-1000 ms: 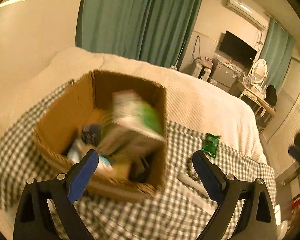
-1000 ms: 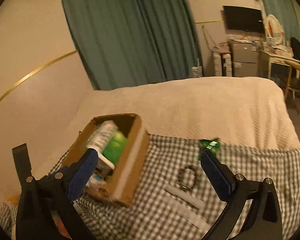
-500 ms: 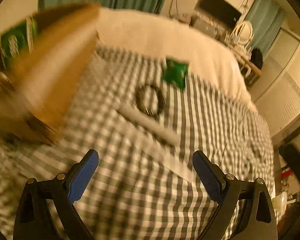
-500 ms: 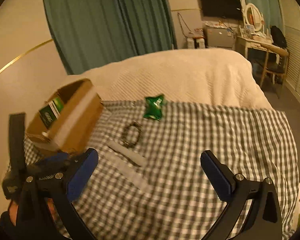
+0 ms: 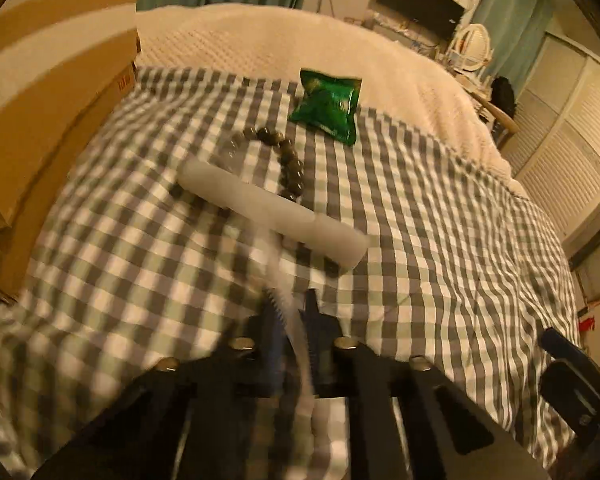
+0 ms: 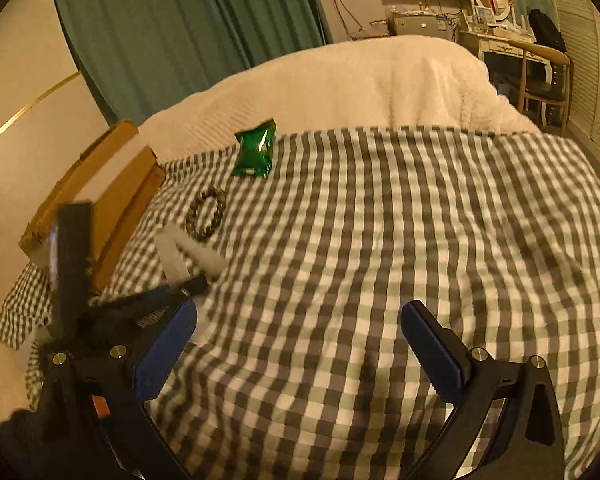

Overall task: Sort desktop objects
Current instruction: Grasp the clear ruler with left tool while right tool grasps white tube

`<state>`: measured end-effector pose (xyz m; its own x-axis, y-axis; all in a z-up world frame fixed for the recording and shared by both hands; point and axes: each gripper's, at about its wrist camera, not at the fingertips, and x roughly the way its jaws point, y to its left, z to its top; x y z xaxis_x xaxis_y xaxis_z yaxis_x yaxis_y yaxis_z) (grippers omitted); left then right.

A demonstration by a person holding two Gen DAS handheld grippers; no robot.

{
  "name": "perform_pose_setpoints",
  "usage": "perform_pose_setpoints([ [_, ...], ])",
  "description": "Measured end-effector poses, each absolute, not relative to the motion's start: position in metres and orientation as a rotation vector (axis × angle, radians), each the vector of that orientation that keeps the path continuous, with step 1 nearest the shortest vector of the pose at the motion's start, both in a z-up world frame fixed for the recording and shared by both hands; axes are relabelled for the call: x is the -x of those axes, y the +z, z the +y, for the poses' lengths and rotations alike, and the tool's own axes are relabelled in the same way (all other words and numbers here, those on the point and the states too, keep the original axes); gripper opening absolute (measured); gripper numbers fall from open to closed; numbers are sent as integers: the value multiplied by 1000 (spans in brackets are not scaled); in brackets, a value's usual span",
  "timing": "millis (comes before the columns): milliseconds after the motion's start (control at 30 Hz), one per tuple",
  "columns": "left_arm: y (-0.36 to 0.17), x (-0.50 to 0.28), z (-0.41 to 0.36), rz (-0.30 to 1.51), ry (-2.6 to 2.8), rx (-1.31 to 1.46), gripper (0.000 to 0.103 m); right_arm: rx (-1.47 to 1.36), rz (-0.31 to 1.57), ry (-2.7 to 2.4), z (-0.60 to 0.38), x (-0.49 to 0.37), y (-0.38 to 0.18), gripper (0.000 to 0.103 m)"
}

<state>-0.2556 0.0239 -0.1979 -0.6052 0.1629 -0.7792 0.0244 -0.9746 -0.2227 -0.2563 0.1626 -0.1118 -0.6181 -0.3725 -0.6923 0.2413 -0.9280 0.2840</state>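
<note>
Two pale flat strips lie on the checked cloth [image 5: 440,208] over the bed, and the left gripper [image 5: 290,320] has its fingers closed on the near one, a thin translucent strip [image 5: 278,276] that looks like a ruler, though blur keeps that uncertain. In the right wrist view this strip [image 6: 172,258] slants up from the left gripper's dark tip [image 6: 194,285], so it appears raised at one end. The other white strip [image 5: 272,210] lies flat just behind it, with a dark bead bracelet [image 5: 288,160] touching its far edge. A green snack packet [image 5: 328,106] rests a little further back, near where the cloth meets the cream blanket. The cardboard box [image 5: 56,80] stands at the left edge of the cloth, beside the strips.

The right gripper [image 6: 300,348] hangs over bare cloth with its blue fingers [image 6: 166,350] spread wide and nothing between them.

The held strip is probably light, stiff and smooth, so it may pivot or slide when pinched at one end; a hold nearer its middle would steady it. The bracelet is likely loose and floppy, best pinched across one side of the loop. The packet seems soft and crinkly, easiest taken by a sealed edge.
</note>
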Motion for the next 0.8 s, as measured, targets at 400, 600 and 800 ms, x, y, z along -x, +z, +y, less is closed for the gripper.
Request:
perform_pose_setpoints([
  [400, -171, 262, -22, -336, 2769, 1320, 3, -1008, 5, -2419, 98, 282, -91, 102],
  [600, -190, 270, -41, -364, 2785, 1399, 3, -1039, 156, -2285, 38, 331, -117, 94],
  [800, -199, 279, -50, -402, 2769, 1393, 3, -1155, 221, -2220, 9, 355, -159, 63],
])
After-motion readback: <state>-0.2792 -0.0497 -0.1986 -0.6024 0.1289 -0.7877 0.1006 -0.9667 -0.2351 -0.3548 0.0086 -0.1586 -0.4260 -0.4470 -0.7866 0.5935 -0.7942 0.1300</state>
